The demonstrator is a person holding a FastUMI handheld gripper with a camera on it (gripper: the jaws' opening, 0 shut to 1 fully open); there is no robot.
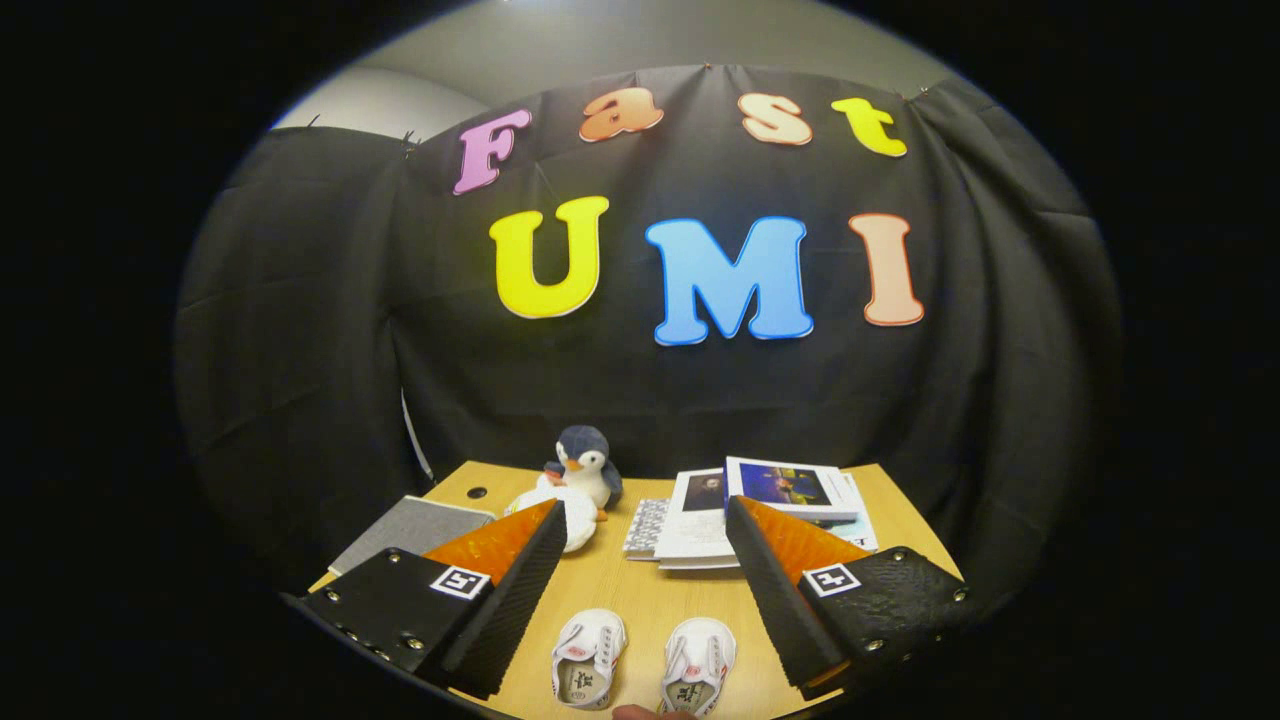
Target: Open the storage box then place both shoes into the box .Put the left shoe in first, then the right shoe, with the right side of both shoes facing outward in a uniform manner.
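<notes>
Here the claw [640,560] hangs spread and empty above the desk [640,590], two shoes [588,658] side by side at lower centre between its fingers. I can't pick out the box, so grabbing a shoe first risks breaking the order. One penguin [585,462], a few books [780,488]
</notes>
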